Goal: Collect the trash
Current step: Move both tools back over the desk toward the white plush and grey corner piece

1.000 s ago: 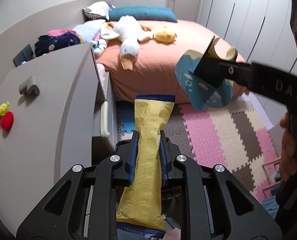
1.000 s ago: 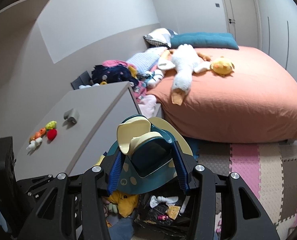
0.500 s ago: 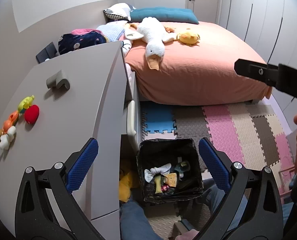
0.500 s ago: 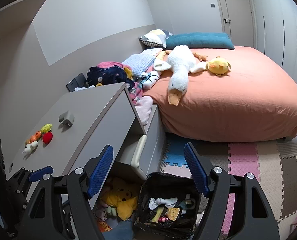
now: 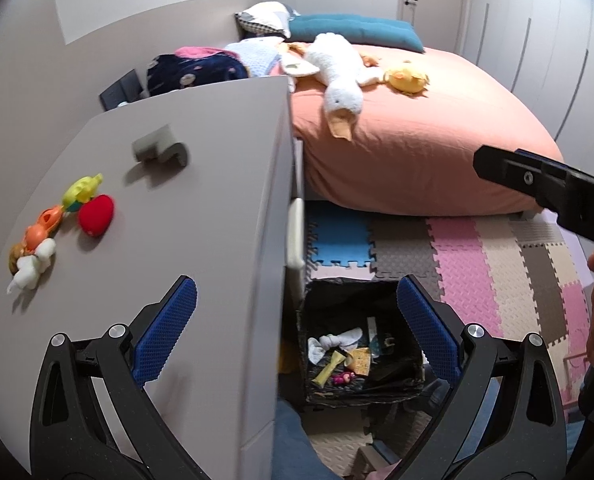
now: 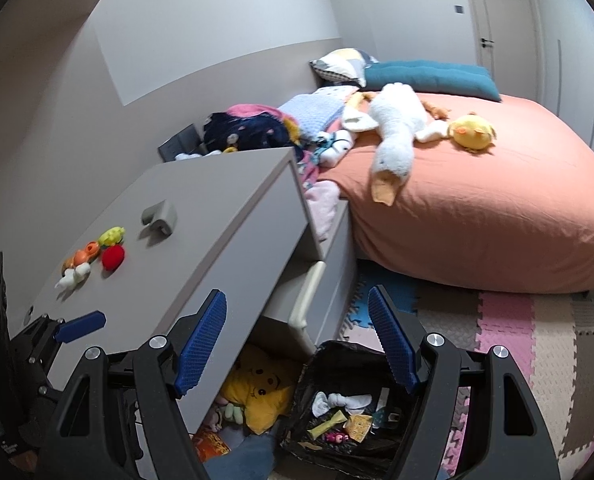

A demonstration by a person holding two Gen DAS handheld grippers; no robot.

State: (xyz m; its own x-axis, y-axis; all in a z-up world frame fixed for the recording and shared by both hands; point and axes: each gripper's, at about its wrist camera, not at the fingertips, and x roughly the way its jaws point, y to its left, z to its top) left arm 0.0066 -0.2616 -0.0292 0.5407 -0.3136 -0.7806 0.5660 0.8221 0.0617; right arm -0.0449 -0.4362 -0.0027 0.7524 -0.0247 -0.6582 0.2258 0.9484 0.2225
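Left tool (image 5: 293,324): spread wide, holding nothing, above the counter edge and bin.
Right tool (image 6: 297,340): spread wide, holding nothing, over the bin.
Bin (image 6: 321,364): black-lined, on the floor beside the counter (image 5: 201,184); the trash, a yellow wrapper (image 6: 329,423) and white crumpled paper (image 6: 343,400), lies inside.
Counter top: small toys (image 5: 57,224) and a grey bracket (image 5: 159,150).
Beyond: foam mats (image 5: 477,248), then the bed (image 5: 437,140) with a plush goose (image 5: 339,80).
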